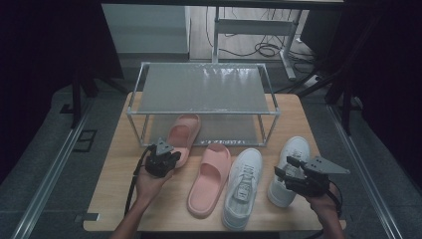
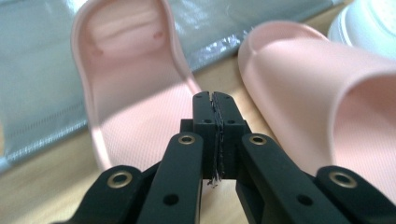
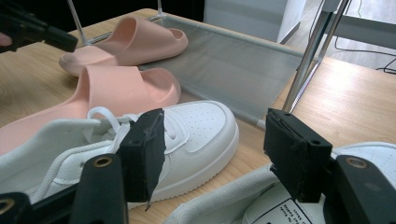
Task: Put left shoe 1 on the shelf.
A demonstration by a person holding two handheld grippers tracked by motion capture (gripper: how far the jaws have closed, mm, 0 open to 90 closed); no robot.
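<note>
Two pink slippers and two white sneakers lie on the wooden table (image 1: 124, 199). One slipper (image 1: 183, 134) (image 2: 126, 93) has its toe on the rack's lower shelf (image 2: 37, 70). My left gripper (image 1: 170, 155) (image 2: 215, 135) is shut just over that slipper's heel rim, pads pressed together with nothing between them. The second slipper (image 1: 209, 179) (image 2: 317, 93) lies to its right. My right gripper (image 1: 286, 167) (image 3: 219, 158) stands open above the right sneaker (image 1: 294, 149) (image 3: 261, 205), holding nothing. The left sneaker (image 1: 242, 186) (image 3: 196, 130) lies just beyond its jaws.
A two-tier metal shoe rack (image 1: 204, 89) stands at the back of the table, its top shelf bare. A rack post (image 3: 308, 60) rises ahead of the right gripper. A desk frame and cables (image 1: 263, 47) lie on the floor beyond.
</note>
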